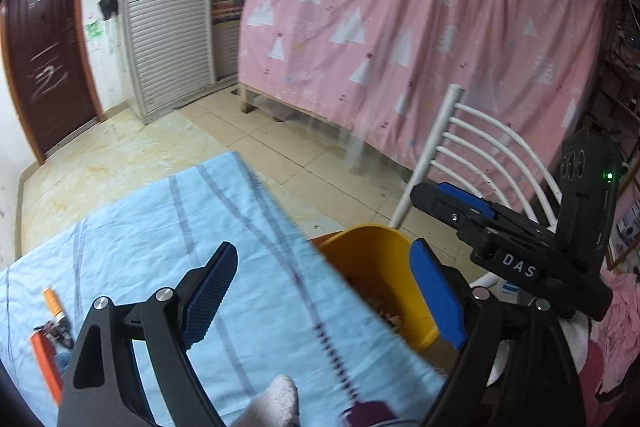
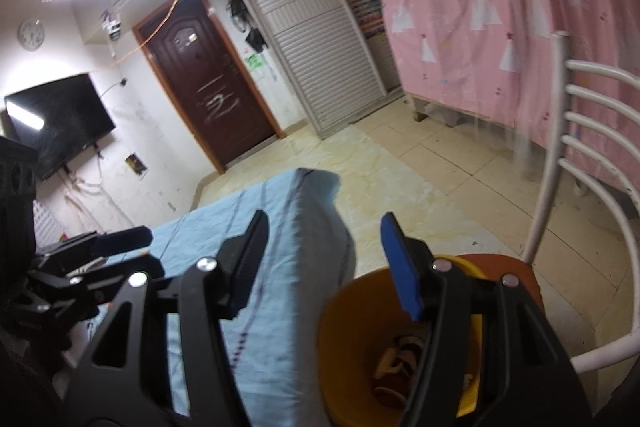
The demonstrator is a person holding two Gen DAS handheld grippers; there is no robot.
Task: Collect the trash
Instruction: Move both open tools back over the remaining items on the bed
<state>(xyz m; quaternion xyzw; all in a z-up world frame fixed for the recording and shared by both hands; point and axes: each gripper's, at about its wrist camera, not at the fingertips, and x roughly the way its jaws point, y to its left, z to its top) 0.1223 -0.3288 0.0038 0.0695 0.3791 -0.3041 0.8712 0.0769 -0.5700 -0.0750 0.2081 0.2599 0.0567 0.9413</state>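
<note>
Right gripper [image 2: 324,263] fingers wide – empty, yellow bin [image 2: 352,327] just below, left gripper [image 1: 324,291] wide too

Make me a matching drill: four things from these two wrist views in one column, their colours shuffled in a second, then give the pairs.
Things:
1. bin
2. curtain
3. tablecloth
4. door

Colours:
A. dark brown
B. light blue
C. yellow
D. pink

Pairs: 1-C, 2-D, 3-B, 4-A
</note>
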